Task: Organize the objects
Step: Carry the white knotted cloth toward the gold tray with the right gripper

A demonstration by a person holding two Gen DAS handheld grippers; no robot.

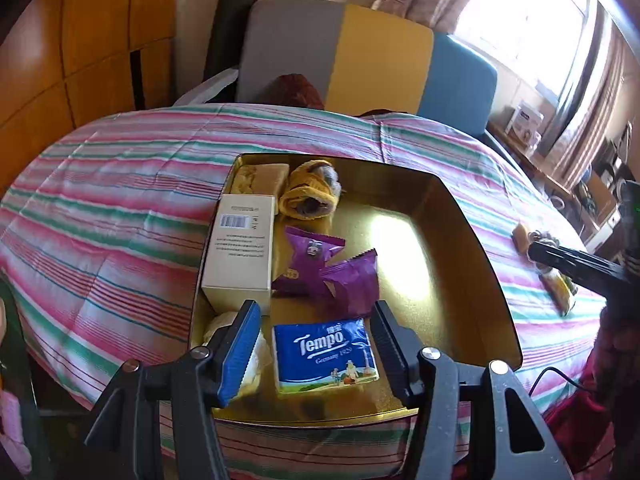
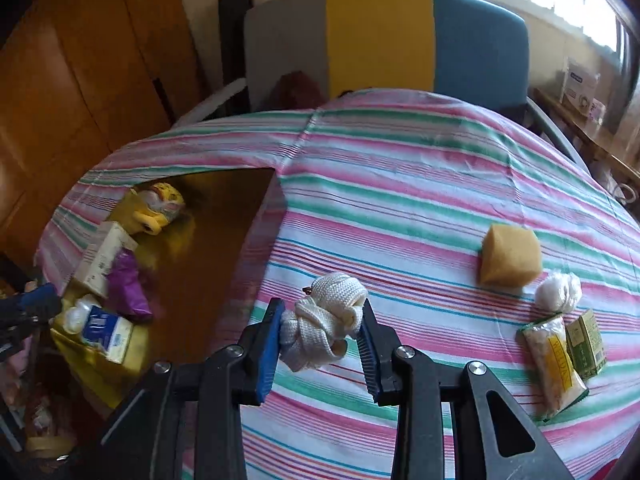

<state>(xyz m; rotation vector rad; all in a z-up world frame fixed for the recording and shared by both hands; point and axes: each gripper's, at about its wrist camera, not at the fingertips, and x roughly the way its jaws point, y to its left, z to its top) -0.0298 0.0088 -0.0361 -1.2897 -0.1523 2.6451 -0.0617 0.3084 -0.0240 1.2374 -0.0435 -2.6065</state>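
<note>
White knotted rope bundle [image 2: 324, 320] clamped between the pads of the right gripper [image 2: 320, 334], lower centre of the right wrist view, lifted off the striped cloth [image 2: 400, 184]. Left on the cloth at right: yellow sponge block [image 2: 508, 258], white ball of cord [image 2: 558, 292], yellow-green packet [image 2: 554, 360], small green box [image 2: 586, 338]. Gold tray [image 1: 460, 240] fills centre of the left wrist view, holds a beige carton [image 1: 240, 252], two purple wrappers [image 1: 332, 272], rolled yellow sock [image 1: 310, 194], blue tissue pack [image 1: 326, 354]. Left gripper [image 1: 316, 344] hovers low in that frame, jaws apart and gripping nothing, tissue pack lying in the tray beneath the gap between them, white bundle [image 1: 218, 326] behind its left pad
</note>
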